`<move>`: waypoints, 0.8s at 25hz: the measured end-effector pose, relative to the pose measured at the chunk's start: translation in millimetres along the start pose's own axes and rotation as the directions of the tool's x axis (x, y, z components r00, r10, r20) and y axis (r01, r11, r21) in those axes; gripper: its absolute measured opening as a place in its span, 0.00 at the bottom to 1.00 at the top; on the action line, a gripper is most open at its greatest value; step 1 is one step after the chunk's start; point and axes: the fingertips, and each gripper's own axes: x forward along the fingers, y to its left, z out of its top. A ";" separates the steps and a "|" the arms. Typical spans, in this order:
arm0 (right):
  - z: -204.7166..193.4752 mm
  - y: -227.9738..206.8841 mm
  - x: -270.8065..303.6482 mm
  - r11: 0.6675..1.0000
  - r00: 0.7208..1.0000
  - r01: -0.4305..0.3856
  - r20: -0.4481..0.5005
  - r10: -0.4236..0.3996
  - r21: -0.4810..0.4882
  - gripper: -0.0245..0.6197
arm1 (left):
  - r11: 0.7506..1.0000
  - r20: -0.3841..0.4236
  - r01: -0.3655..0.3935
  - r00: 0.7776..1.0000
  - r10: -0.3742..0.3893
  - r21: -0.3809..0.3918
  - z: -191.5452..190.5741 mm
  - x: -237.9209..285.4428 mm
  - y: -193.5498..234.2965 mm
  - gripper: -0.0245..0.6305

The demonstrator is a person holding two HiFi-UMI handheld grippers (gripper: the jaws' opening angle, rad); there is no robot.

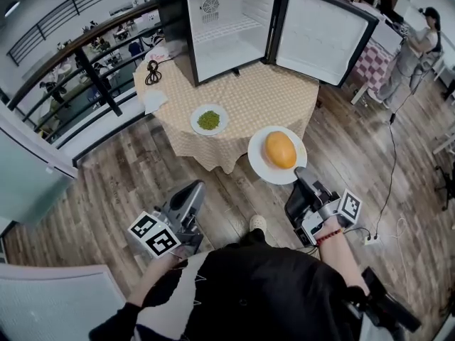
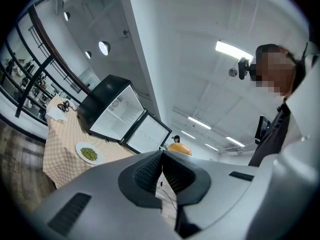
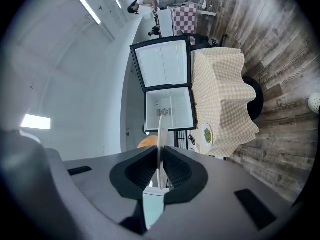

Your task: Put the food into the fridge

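Closest to me, my right gripper (image 1: 298, 174) pinches the rim of the white plate (image 1: 257, 163) bearing the orange food (image 1: 280, 150), at the near edge of the table (image 1: 263, 98). My left gripper (image 1: 192, 188) is closed and empty; the fridge (image 1: 227, 30) stands open on the table.

Left hand-held gripper (image 1: 195, 188) closed, right (image 1: 299, 175) clamped

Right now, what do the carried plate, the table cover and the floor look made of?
Plate: smooth plain white, likely glazed ceramic or melamine. Table cover: checked cloth, hanging in soft folds. Floor: planks with visible grain; wood or laminate, unclear.
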 end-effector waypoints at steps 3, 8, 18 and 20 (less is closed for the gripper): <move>9.1 -2.4 12.2 1.000 1.000 -0.003 -0.021 0.004 0.003 0.10 | 1.000 -0.010 -0.010 1.000 0.010 -0.005 0.0 14.4 7.5 0.06; 32.0 -10.8 28.9 0.999 1.000 -0.005 -0.025 0.006 0.035 0.10 | 1.000 -0.027 -0.012 1.000 0.011 -0.007 -0.7 45.3 16.6 0.06; 109.6 -15.4 75.5 0.998 0.997 -0.051 -0.057 0.053 0.033 0.10 | 0.999 -0.036 -0.032 0.999 0.033 0.034 8.0 124.8 41.2 0.06; 128.6 -11.8 84.0 0.998 0.996 -0.065 -0.061 0.066 0.025 0.10 | 0.999 -0.034 -0.036 0.999 0.038 0.040 10.4 142.1 44.2 0.06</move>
